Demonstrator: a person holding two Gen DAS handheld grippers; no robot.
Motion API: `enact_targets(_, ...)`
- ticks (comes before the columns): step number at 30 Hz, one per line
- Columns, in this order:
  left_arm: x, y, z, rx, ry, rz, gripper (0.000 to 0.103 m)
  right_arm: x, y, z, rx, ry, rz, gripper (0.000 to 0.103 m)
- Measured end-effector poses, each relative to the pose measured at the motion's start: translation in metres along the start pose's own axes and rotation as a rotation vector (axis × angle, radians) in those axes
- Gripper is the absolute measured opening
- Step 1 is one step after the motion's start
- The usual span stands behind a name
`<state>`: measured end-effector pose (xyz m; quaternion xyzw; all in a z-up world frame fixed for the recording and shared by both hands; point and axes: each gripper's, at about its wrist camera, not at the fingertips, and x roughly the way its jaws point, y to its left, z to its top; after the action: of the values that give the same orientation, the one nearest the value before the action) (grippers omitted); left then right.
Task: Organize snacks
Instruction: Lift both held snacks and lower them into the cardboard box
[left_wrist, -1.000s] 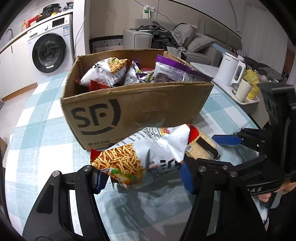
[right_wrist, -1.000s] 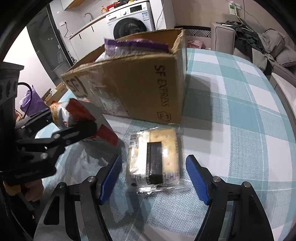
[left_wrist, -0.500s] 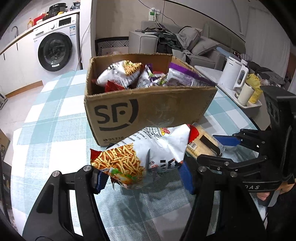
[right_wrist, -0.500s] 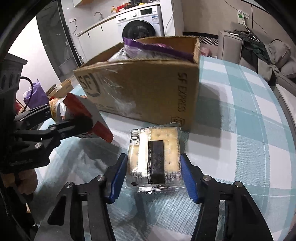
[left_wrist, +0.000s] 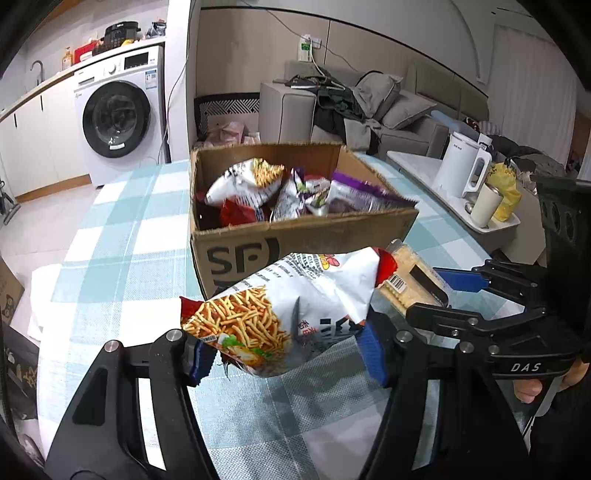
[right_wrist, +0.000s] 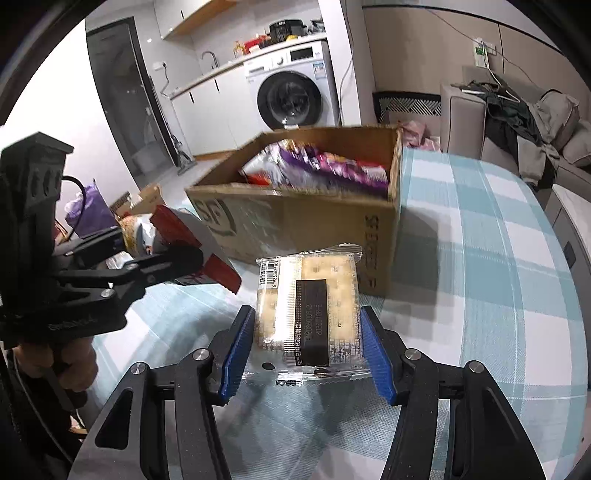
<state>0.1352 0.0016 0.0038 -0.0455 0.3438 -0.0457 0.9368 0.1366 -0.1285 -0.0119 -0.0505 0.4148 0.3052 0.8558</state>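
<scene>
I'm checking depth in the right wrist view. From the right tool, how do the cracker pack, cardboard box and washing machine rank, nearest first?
1. Cracker pack: clamped between the right tool pads, at centre.
2. Cardboard box: on the table just beyond the pack, holding snack bags.
3. Washing machine: far back against the wall, past the table edge.

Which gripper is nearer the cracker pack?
Right. The right gripper is shut on the cracker pack, pads on both its sides. The left gripper holds the chip bag just beside it.
</scene>
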Motion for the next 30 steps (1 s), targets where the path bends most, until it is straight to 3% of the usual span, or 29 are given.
enact_targets(20,-0.065,0.01,0.04,-0.006,-0.107,0.012,0.062,-0.047,0.018,0.036,-0.018,-0.149,0.026,0.058)
enact_targets(30,-0.076,0.002,0.066,0.007,-0.139,0.026,0.062,-0.062,0.015,0.066,0.019,-0.204,0.02,0.058)
